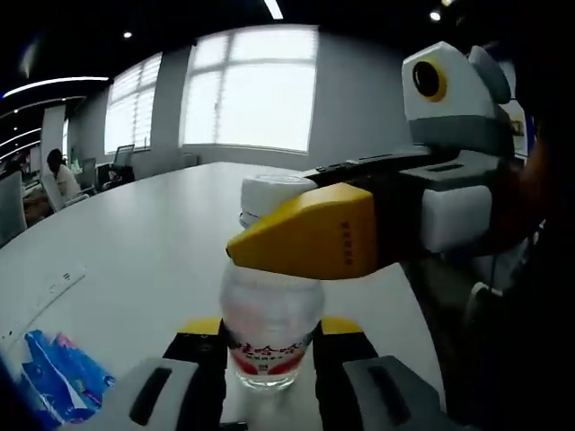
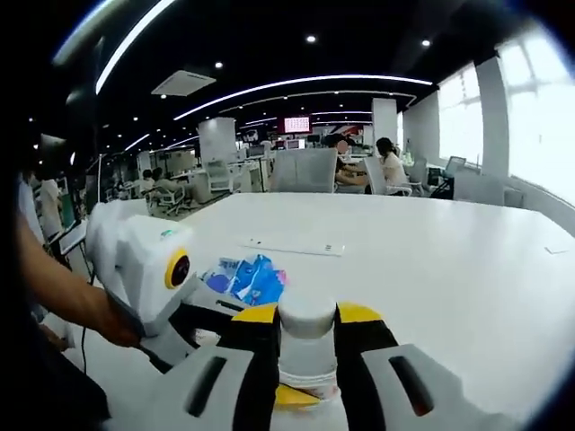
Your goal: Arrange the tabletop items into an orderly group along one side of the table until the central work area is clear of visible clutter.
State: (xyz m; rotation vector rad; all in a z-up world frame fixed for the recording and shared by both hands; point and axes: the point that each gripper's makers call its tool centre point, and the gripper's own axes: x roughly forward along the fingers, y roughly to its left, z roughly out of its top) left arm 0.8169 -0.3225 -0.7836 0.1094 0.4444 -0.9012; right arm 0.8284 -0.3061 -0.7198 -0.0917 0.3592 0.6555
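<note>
On the white table, a clear water bottle is held upright, its long axis vertical. The left gripper is pinched on its body near the label; the right gripper is clamped on its white cap from above. A blue packet lies just beyond the bottle, a power strip farther off.
</note>
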